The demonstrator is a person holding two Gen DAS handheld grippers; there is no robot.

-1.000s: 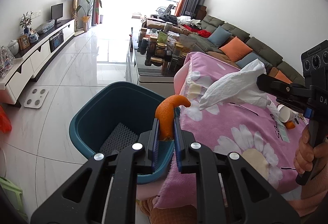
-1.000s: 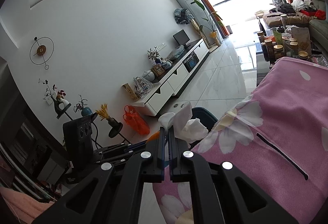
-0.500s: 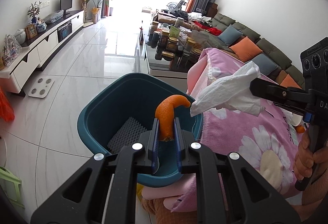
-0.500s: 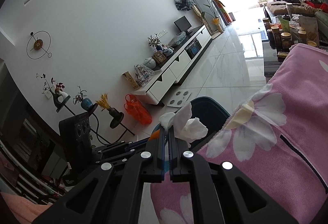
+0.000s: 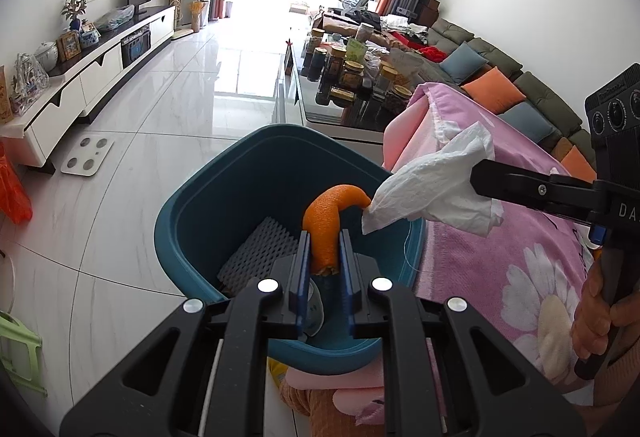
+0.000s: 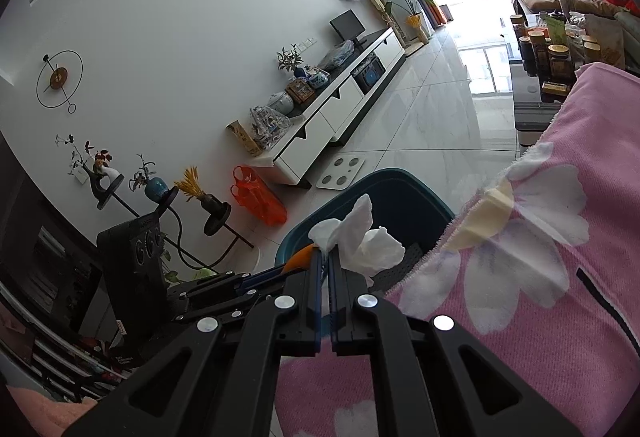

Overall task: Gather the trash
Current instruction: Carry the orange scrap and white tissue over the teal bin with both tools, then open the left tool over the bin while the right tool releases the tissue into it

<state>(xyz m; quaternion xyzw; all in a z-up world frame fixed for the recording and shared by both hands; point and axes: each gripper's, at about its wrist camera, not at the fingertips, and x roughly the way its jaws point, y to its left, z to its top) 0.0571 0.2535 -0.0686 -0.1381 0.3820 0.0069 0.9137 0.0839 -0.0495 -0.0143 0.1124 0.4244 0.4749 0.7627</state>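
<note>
Bin [image 5: 192, 213] left of blanket [image 5: 520, 277]

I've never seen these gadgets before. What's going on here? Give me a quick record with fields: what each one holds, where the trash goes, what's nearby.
left gripper: jaws shut on orange peel, above the bin
right gripper: jaws shut on white tissue, by the bin's rim
bin: teal tub on the floor, grey ridged mat inside
beside bin: pink flowered blanket
trash dropped yet: no, both pieces held
</note>
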